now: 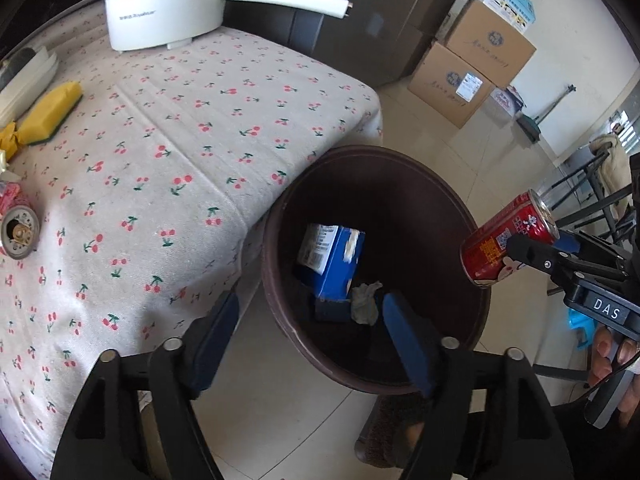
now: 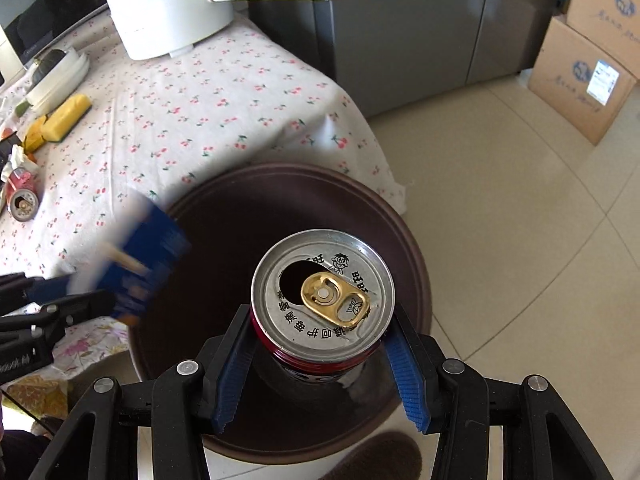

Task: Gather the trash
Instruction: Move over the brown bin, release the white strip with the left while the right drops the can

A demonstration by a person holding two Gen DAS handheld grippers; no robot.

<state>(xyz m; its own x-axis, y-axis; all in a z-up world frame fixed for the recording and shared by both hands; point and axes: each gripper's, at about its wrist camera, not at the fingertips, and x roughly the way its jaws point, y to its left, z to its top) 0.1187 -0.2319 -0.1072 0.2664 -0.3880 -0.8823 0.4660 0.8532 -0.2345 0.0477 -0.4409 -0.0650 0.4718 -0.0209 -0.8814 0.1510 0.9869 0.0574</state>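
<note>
1. The right gripper [image 2: 320, 354] has its blue fingers [image 2: 234, 376] clamped on the sides of a red drink can [image 2: 322, 298], about halfway closed. In the right wrist view the opened silver top with its gold pull tab faces the lens, at lower centre of the frame.
2. The can hangs over the dark brown trash bin [image 1: 436, 184], which fills the middle of both views.
3. The left gripper [image 1: 310, 340] has its fingers [image 1: 408, 344] spread wide with nothing pinched between them, above the near rim of the bin at the bottom of the left wrist frame.
4. A blue carton [image 1: 332, 256] shows inside the bin beside a crumpled tissue [image 1: 366, 302]. In the right wrist view the carton is a blue blur at centre left, just off the left fingers.
5. A hand [image 1: 612, 364] grips the right tool's handle at the lower right edge of the left wrist frame.
6. The counter [image 1: 168, 128], under a cherry-print cloth, takes up the left of both views and touches the bin's rim.
7. On it, at far left, lies a second red can [image 1: 16, 220] on its side, with a yellow sponge [image 1: 50, 114] above it.
8. A white electric pot [image 1: 168, 4] stands at upper left.
9. Cardboard boxes [image 1: 472, 68] are stacked on the tiled floor at upper right.
</note>
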